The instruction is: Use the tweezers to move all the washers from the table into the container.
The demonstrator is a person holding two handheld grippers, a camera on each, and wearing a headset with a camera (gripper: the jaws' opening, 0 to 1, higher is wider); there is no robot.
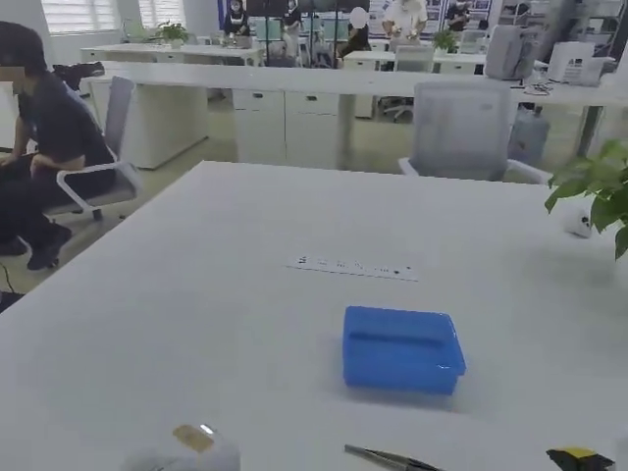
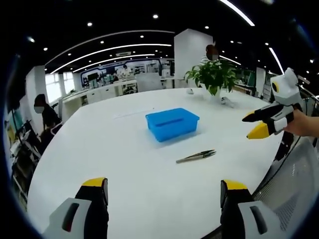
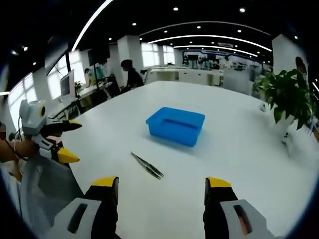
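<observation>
A blue rectangular container (image 1: 402,349) sits on the white table (image 1: 196,324). It looks empty in the left gripper view (image 2: 172,123) and the right gripper view (image 3: 175,125). Metal tweezers (image 1: 392,458) lie flat on the table on the near side of the container, untouched (image 2: 196,156) (image 3: 147,166). My left gripper (image 2: 163,191) hovers open, short of the tweezers. My right gripper (image 3: 162,186) is open too, just behind them. Each gripper appears from the side in the other's view, open: the right gripper (image 2: 254,125), the left gripper (image 3: 75,143). Small specks lie along a pale strip (image 1: 353,266) beyond the container; I cannot tell whether they are washers.
A potted plant (image 1: 599,191) stands at the table's right side, with a small white object (image 1: 579,224) by it. Office chairs (image 1: 461,132) and desks stand beyond the far edge. A seated person (image 1: 49,147) is off to the left.
</observation>
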